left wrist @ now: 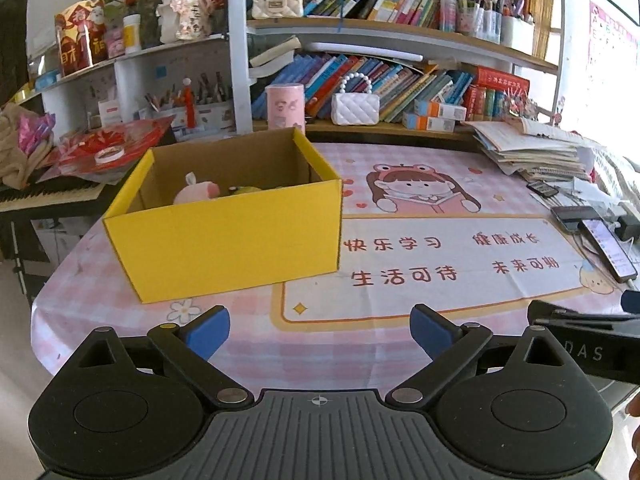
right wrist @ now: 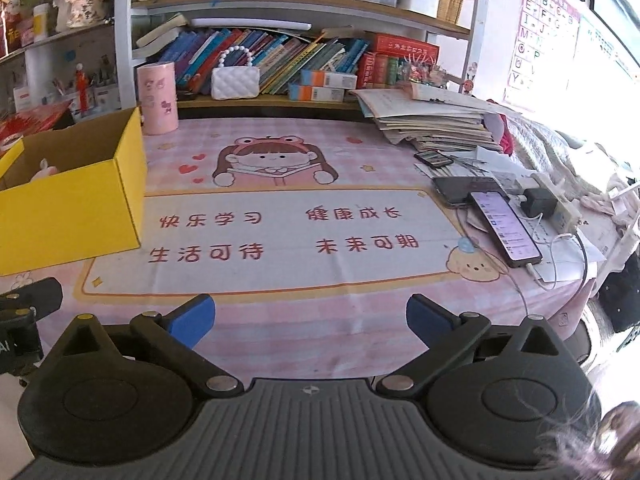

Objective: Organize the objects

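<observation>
Left wrist view: yellow box [left wrist: 224, 236] half-hides a pink toy [left wrist: 196, 192] (others unclear) — both grippers' fingers wide, empty.

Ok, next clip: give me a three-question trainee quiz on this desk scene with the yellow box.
1. True or false: the left gripper holds the pink plush toy.
2. Where does the pink plush toy lie? A in the open yellow cardboard box; B on the lit phone; C on the paper stack.
3. Fill in: the right gripper has its jaws ____.

Key: 1 false; 2 A; 3 open, nothing between them.
</observation>
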`<action>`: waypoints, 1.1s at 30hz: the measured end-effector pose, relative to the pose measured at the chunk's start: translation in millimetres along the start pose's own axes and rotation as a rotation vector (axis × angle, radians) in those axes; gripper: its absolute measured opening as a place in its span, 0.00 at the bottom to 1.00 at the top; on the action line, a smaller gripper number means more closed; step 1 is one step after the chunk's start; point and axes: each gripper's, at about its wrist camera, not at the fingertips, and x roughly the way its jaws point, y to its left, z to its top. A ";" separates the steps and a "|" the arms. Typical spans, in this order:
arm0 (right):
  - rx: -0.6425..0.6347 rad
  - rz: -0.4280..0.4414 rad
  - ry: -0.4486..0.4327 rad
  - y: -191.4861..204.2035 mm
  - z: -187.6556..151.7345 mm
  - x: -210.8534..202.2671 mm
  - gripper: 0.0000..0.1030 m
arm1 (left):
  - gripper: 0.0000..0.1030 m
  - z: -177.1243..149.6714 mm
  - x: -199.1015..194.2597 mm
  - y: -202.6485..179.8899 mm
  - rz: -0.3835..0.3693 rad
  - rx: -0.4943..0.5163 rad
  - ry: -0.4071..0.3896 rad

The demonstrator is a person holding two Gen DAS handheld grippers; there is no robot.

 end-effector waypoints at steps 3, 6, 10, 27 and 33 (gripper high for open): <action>0.009 -0.001 -0.004 -5.4 3.3 2.5 1.00 | 0.96 1.7 1.1 -8.7 0.010 0.019 -0.002; 0.004 0.001 0.000 -7.1 4.8 4.3 1.00 | 0.96 4.2 1.4 -14.3 0.027 0.016 -0.006; -0.013 0.017 0.002 -5.5 7.7 6.9 1.00 | 0.97 5.9 2.2 -19.9 0.050 0.007 -0.005; -0.029 0.001 0.005 -4.0 5.6 5.6 1.00 | 0.98 6.6 3.5 -23.8 0.115 -0.047 0.038; -0.023 -0.005 0.003 -4.9 4.1 2.4 1.00 | 0.98 6.4 0.1 -25.4 0.135 -0.044 0.034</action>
